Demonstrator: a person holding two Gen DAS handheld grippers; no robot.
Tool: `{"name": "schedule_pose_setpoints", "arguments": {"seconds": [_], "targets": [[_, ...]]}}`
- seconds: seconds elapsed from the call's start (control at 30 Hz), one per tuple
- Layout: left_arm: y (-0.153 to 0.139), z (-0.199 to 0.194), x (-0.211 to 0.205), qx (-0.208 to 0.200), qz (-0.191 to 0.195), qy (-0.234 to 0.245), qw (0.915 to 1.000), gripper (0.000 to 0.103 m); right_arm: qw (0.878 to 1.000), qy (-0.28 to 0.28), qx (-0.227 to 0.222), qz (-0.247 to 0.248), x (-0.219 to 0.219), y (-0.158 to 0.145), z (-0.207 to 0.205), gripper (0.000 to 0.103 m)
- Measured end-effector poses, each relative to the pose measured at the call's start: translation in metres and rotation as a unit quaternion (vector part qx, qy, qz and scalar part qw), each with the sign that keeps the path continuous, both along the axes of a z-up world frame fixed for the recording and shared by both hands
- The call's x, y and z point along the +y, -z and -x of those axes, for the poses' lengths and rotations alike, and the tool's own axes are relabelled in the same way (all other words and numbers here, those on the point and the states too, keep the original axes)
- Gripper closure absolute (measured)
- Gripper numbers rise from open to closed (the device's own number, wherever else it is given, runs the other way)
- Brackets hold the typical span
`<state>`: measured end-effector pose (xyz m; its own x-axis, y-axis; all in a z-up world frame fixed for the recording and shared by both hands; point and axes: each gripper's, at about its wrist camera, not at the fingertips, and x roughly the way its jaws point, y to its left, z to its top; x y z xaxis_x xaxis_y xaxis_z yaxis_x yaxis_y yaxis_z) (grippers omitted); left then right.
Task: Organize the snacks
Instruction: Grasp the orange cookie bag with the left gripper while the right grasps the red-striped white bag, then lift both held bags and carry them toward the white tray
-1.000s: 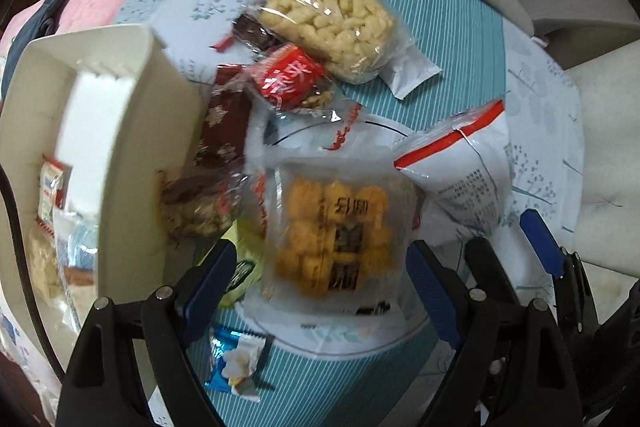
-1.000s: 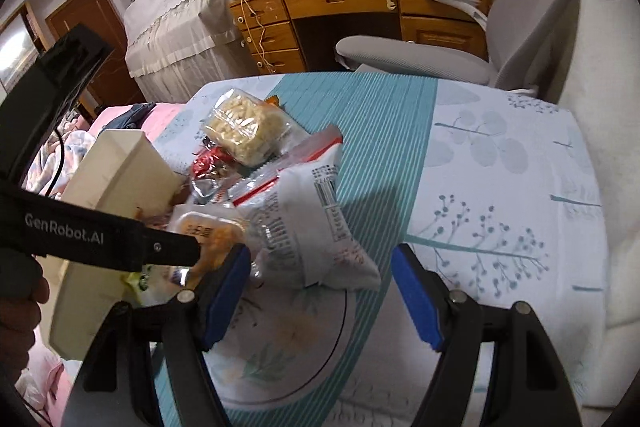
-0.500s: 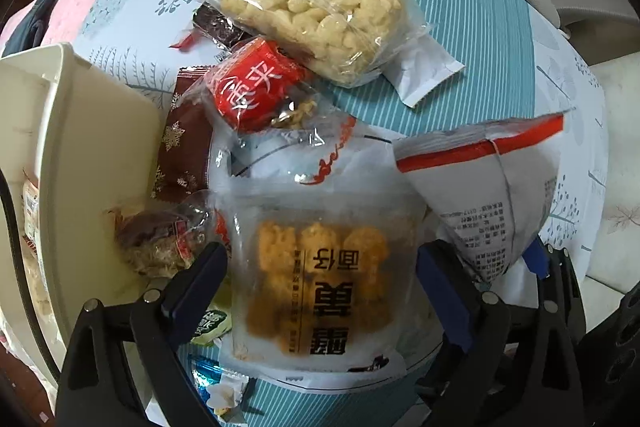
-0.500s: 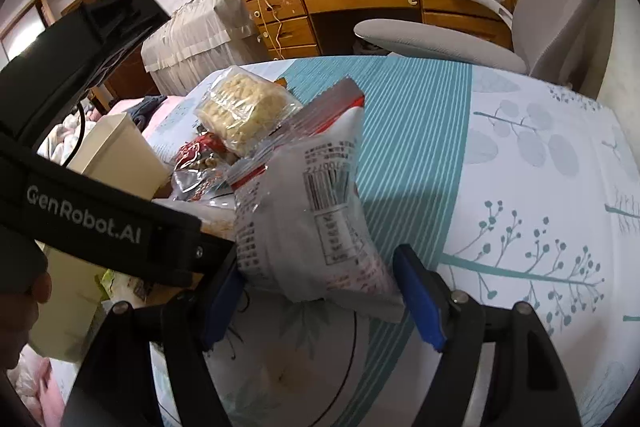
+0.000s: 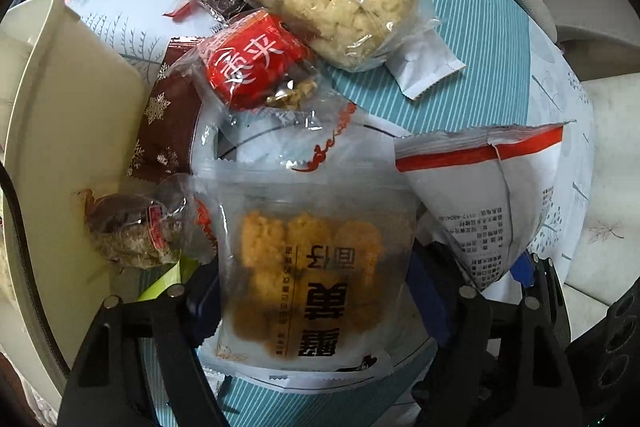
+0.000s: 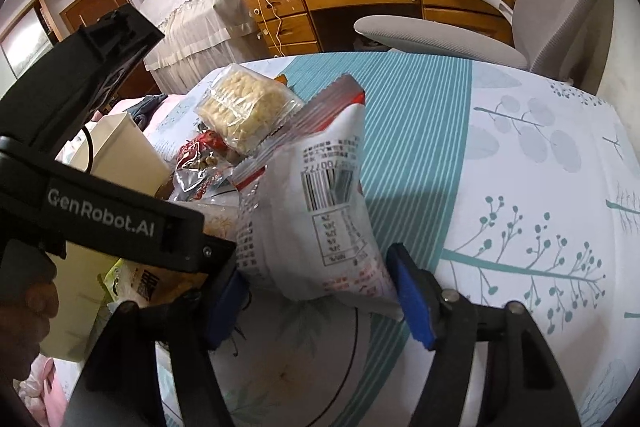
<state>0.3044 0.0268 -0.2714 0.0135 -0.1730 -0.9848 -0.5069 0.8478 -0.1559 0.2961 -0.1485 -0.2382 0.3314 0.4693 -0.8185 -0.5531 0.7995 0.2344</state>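
Left gripper [image 5: 316,301] points straight down over the snack pile, blue pads at either side of a frosted packet of orange-brown biscuits [image 5: 310,271]. Jaws have just been closing with the packet between them; pads look to be against its edges, though the film hides the contact, so a true grasp is uncertain.

Right gripper [image 6: 320,291] angles steeply down from the side, its pads flanking the lower end of a white and red packet [image 6: 320,211]. Jaws have just been closing here too; the near pad sits at the packet's edge, the far pad just beside it, seemingly not pressing.

Both packets lie on the leaf-print tablecloth [image 6: 520,155], beside a cream bin [image 5: 76,131].

Writing: large dark Chinese characters on the biscuit packet, upside down; white characters on a red wrapper [image 5: 252,59]; a barcode on the white and red packet; "GenRobot.AI" on the left gripper's body in the right wrist view.
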Motion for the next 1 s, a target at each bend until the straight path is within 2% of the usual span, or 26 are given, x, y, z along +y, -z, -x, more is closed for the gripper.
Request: {"name": "schedule_pose_setpoints", "arguments": {"seconds": [0.33,0.53,0.8,1.0], "targets": [[-0.007,0.035,-0.024,0.020,0.014,0.013,0.9996,0.029,1.000,0.012,0.017,0.007,-0.009,-0.012,0.009,0.036],[-0.023,0.059,-0.036,0.025,0.013,0.037,0.9989,0.029,0.999,0.016,0.024,0.016,-0.019,-0.025,0.029,0.036],[-0.062,0.097,-0.047,0.020,0.010,0.066,0.9975,0.029,0.998,0.027,0.044,0.019,-0.034,-0.044,0.068,0.036],[-0.100,0.135,-0.047,-0.003,0.010,0.080,0.9968,0.029,0.998,0.030,0.056,0.018,-0.038,-0.066,0.104,0.036]]}}
